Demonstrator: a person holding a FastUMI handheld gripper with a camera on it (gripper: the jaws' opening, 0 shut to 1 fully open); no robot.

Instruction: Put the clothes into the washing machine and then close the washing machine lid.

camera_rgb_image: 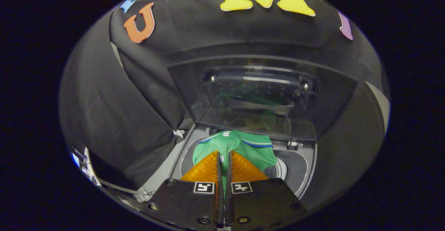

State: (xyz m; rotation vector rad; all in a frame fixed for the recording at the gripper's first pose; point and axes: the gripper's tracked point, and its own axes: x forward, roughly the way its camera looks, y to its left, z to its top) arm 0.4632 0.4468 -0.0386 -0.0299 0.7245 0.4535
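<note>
A green garment (243, 147) with blue-and-white trim hangs bunched from my gripper (224, 156), whose fingers are shut on its fabric. It hovers over the round drum opening (288, 170) of a grey top-loading washing machine (306, 185). Beyond the fingers the machine's dark glass lid (259, 95) stands upright and open, and the green cloth is mirrored faintly in it. The lower part of the garment is hidden behind my fingers.
Black cloth (114, 119) drapes the booth wall behind and to the left of the machine, coming down close to its left rim. A dark panel (344, 147) rises on the machine's right side. A small white object (83, 163) sits low at the far left.
</note>
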